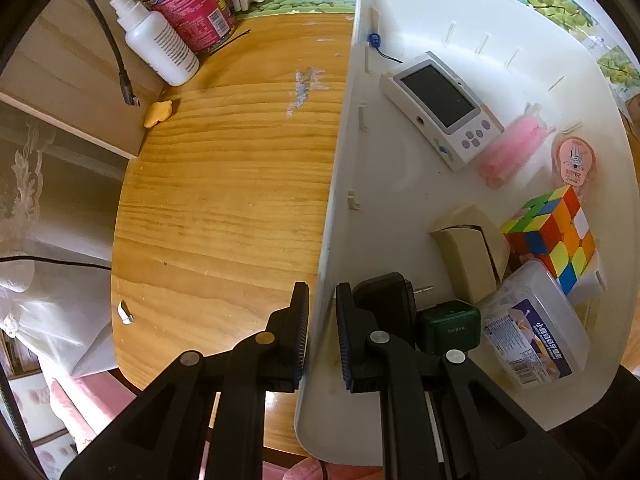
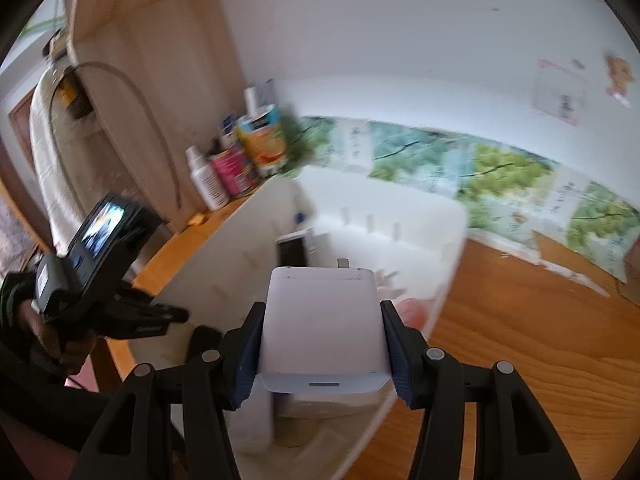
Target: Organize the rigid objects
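A white plastic bin point(image 1: 340, 140) stands on the wooden table point(image 1: 224, 200). My left gripper point(image 1: 322, 332) points down and is shut on the bin's near wall, one finger outside and one inside. Inside lie a white handheld device with a screen point(image 1: 440, 108), a pink roll point(image 1: 512, 148), a colour cube point(image 1: 556, 232), a beige box point(image 1: 468, 252), a black charger point(image 1: 384, 296), a green charger point(image 1: 448, 326) and a clear labelled box point(image 1: 532, 328). In the right wrist view my right gripper point(image 2: 323, 320) is shut on a flat white device point(image 2: 320, 292), held above the bin point(image 2: 400, 216). That view is blurred.
A white bottle point(image 1: 160, 48), a pink can point(image 1: 196, 12) and a yellow piece point(image 1: 158, 114) sit at the table's far left corner by a wooden panel with a hanging cable point(image 1: 124, 80). A gloved hand point(image 2: 32, 320) holds the left gripper's body point(image 2: 100, 264) left of the bin.
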Demonstrator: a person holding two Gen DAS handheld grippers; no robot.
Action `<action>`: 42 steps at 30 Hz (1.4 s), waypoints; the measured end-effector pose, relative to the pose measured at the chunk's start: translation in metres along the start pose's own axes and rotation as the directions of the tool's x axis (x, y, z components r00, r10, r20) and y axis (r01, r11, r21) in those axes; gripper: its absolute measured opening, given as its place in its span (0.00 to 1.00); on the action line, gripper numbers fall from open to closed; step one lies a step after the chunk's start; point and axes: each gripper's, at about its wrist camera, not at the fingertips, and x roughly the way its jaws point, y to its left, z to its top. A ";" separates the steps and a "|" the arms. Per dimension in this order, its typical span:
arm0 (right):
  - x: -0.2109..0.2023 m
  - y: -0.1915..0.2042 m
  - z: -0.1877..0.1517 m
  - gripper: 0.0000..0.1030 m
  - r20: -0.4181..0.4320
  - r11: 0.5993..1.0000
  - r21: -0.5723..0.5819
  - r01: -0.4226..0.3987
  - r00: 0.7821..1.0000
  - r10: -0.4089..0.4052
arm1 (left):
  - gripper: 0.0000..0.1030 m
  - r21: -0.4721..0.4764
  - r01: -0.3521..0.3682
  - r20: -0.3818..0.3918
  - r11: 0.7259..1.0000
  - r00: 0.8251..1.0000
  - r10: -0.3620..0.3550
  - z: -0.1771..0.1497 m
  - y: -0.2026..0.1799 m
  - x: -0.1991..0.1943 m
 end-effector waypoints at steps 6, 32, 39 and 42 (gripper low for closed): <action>0.009 0.025 -0.004 0.54 -0.044 0.998 -0.040 -0.045 0.998 0.043 | 0.14 0.012 0.002 0.012 1.000 1.000 -0.002 -0.003 -0.003 -0.006; -0.037 0.011 -0.023 0.80 0.062 1.000 0.028 -0.002 0.998 0.000 | 0.20 -0.013 0.017 0.090 1.000 0.996 -0.016 -0.025 0.002 -0.043; -0.042 -0.022 -0.040 0.88 0.032 0.989 0.146 0.037 0.999 -0.042 | 0.52 -0.101 0.052 0.172 0.994 0.984 -0.034 -0.027 0.009 -0.068; -0.043 -0.039 -0.047 0.96 0.011 0.979 0.200 0.047 0.999 -0.051 | 0.59 -0.144 0.074 0.219 0.987 0.975 -0.041 -0.028 0.009 -0.081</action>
